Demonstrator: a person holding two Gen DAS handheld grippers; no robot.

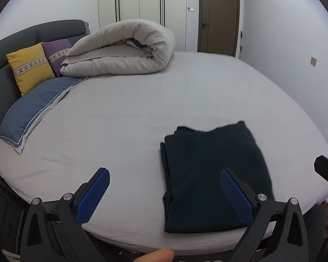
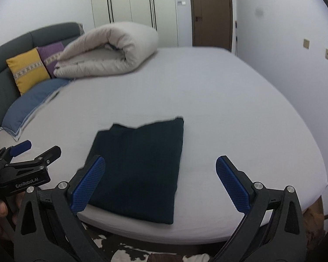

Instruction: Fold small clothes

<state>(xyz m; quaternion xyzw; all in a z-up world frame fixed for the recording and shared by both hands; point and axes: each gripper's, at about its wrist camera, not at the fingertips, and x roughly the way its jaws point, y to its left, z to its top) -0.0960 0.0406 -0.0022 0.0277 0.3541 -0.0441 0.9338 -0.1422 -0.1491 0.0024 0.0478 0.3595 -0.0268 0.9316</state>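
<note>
Nearby, rolled duvet (image 1: 120, 50), pillows (image 1: 30, 69), bare sheet (image 1: 120, 131)

We see a very dark folded garment (image 2: 140, 166) (black or deep navy, hard to tell) on a pale grey bed sheet (image 2: 229, 113). Each gripper, left gripper (image 1: 164, 194) and right gripper (image 2: 160, 181), is black with blue textured pads. One cushion (image 1: 30, 67) is yellow, another cushion (image 1: 56, 53) purple, both with a cross-stitch band; the pillow (image 1: 32, 109) is blue, the duvet (image 1: 120, 50) beige.

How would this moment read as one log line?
dark folded garment: flat on bed | left hand-held gripper: open, empty | right hand-held gripper: open, empty
</note>
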